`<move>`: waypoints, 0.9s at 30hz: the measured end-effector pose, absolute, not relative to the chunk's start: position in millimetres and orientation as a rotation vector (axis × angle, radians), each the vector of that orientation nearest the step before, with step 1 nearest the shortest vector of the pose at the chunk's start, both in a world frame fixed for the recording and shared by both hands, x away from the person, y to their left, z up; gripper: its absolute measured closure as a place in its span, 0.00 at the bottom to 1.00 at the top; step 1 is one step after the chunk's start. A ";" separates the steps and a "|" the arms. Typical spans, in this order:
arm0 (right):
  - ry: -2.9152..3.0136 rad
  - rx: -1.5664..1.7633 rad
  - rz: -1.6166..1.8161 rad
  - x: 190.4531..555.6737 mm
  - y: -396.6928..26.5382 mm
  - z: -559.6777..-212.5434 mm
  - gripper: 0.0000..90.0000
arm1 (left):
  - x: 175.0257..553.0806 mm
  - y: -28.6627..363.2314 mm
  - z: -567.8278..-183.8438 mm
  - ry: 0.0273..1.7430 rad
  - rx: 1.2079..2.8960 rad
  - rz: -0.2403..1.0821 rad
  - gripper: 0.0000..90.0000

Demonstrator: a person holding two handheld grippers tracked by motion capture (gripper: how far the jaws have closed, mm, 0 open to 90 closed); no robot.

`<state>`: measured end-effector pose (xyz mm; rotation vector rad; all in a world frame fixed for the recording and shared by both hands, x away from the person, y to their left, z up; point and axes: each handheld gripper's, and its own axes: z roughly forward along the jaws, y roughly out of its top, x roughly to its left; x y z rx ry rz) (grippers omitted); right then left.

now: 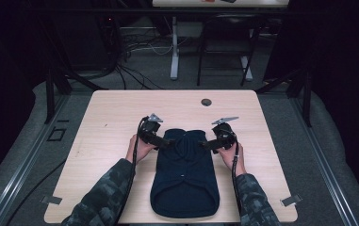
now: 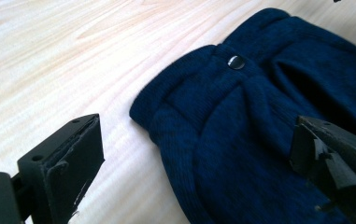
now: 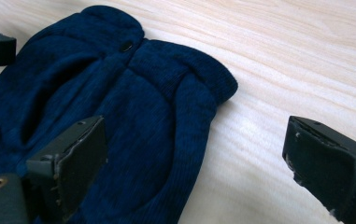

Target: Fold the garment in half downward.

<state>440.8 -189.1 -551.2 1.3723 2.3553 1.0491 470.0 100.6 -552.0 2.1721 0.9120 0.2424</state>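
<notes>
- Your counter [image 1: 120, 108] is pale wood, with a small dark round cap [image 1: 206, 102] near its far edge.
- The navy garment [image 1: 184, 174] lies flat on the counter's middle, running from between your hands to the near edge; its far end is folded in, with a dark button [image 2: 236, 62] on the fold.
- Your left tongs [image 1: 170, 141] sit at the garment's far left corner, jaws wide: one over bare wood, the other above the cloth, the folded edge between them, not pinched.
- Your right tongs [image 1: 204, 145] mirror them at the far right corner, jaws wide, straddling the cloth's edge without gripping it.
</notes>
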 end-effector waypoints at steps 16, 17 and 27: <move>2.371 1.372 0.974 471.1 -172.4 -555.8 0.22 | 491.8 83.1 -567.1 0.919 2.251 0.300 0.06; 2.381 1.372 0.968 472.1 -170.9 -557.1 0.27 | 492.8 84.0 -568.6 0.930 2.239 0.288 0.06; 2.425 1.316 0.888 472.1 -156.7 -563.3 0.38 | 495.4 85.3 -577.6 0.966 2.229 0.249 0.07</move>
